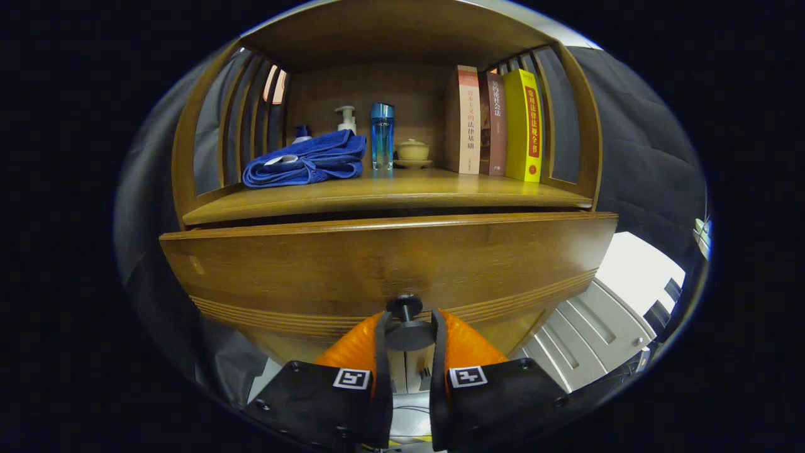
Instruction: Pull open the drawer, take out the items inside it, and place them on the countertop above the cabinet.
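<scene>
A wooden drawer front (pixel 390 261) stands just ahead of the fingers, pulled slightly out from under the countertop (pixel 390 192), with a dark gap along its top edge. Its round dark knob (pixel 407 327) sits between the two fingers of my gripper (pixel 409 333), which is shut on it from both sides. The drawer's inside is hidden. On the countertop beyond lie a folded blue towel (pixel 308 162), a blue bottle (pixel 382 135), a white pump bottle (pixel 346 118) and a small lidded cup on a saucer (pixel 412 153).
Three upright books (pixel 500 123) stand on the countertop's right side, against slatted wooden side walls (pixel 569 119). A curved wooden roof covers the shelf. White furniture (pixel 597 327) shows below and right of the drawer.
</scene>
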Motion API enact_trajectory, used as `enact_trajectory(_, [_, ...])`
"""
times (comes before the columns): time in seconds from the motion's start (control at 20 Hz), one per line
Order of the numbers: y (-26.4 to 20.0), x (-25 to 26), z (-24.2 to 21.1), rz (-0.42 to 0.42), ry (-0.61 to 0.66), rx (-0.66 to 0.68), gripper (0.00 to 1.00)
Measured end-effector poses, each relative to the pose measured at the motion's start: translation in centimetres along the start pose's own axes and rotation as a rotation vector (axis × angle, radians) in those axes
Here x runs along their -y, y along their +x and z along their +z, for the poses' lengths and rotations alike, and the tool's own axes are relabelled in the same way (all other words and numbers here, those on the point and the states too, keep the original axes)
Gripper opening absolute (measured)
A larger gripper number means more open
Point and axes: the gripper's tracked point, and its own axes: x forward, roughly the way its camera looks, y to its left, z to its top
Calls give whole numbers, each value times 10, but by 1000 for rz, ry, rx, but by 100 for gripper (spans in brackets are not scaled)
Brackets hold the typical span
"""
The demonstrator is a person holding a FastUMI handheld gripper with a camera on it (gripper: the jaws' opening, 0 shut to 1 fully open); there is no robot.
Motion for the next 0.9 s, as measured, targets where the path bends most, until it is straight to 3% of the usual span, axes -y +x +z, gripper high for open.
enact_trajectory(0.9, [-62,10,-22,17,7,-66,32])
